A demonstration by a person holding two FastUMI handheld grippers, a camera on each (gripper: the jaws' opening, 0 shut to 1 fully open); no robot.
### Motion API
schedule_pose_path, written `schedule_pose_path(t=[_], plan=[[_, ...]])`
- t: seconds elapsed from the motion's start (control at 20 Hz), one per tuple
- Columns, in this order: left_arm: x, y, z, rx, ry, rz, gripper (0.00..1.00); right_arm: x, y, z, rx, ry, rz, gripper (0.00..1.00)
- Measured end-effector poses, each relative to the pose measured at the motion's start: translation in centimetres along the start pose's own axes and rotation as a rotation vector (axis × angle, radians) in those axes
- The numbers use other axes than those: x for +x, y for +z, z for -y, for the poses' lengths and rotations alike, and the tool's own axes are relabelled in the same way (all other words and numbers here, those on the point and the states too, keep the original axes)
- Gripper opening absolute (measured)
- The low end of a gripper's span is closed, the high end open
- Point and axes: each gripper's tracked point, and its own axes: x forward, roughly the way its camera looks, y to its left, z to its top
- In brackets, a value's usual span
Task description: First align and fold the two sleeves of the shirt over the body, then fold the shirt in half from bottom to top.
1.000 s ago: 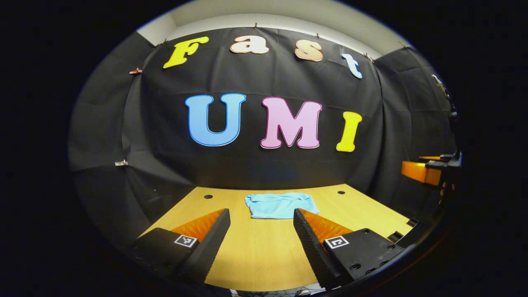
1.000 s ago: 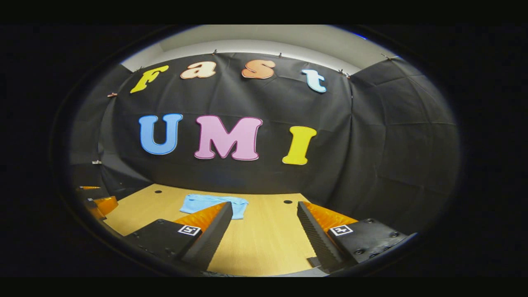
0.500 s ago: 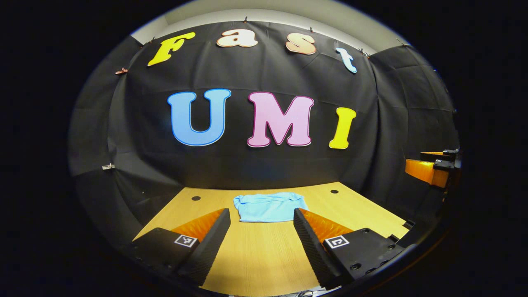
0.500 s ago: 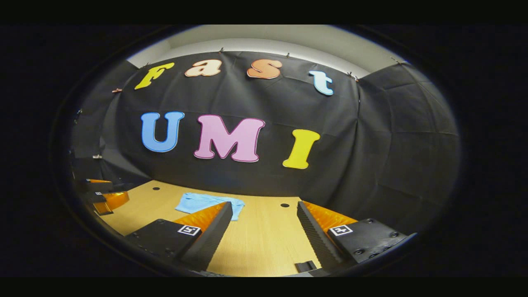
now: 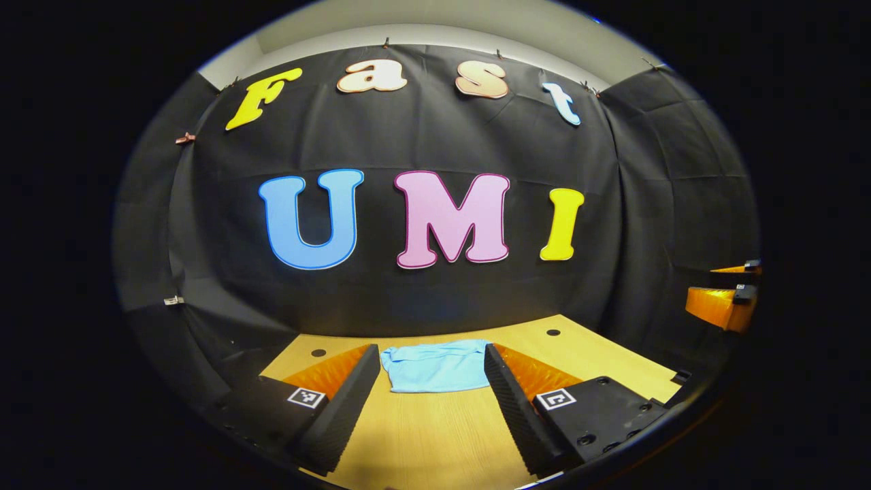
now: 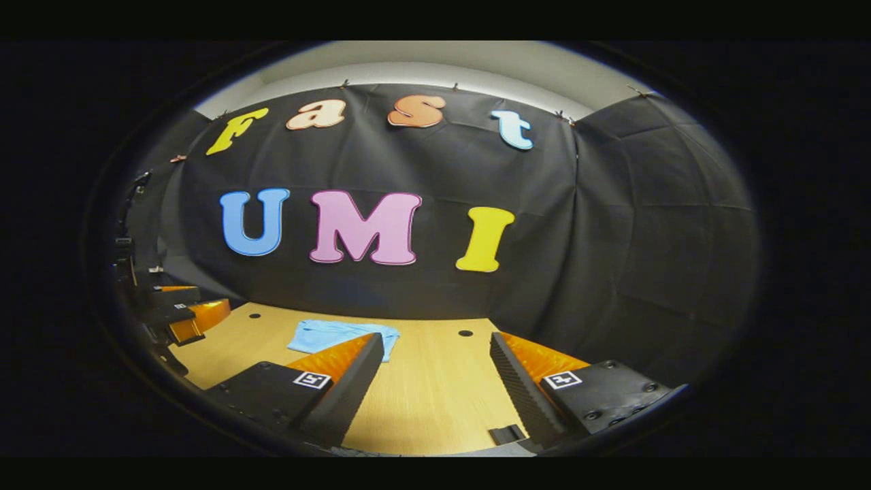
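Folded light-blue shirt [image 5: 435, 366] flat on wooden table [image 5: 435, 442], both tongs wide and holding nothing.

In left gripper view: left gripper [image 5: 430, 401] spread wide above table, shirt at 12 o'clock between its fingertips, well ahead; right gripper [image 5: 722, 299] at 3 o'clock. In right gripper view: left gripper [image 6: 178, 314] at 9 o'clock, shirt [image 6: 333, 335] at 11 o'clock beyond the left finger, right gripper [image 6: 435, 391] spread wide.
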Motion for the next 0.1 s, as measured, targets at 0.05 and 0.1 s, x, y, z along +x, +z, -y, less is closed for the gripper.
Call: schedule_pose_path(t=[0.05, 0.1], plan=[[0.11, 0.07, -0.24, 0.001, 0.002, 0.002, 0.96, 0.24, -0.10, -0.08, 0.004, -0.001, -0.005, 0.97], [0.27, 0.02, -0.73, 0.002, 0.013, 0.001, 0.97, 0.34, -0.11, -0.13, 0.004, -0.003, -0.007, 0.97]])
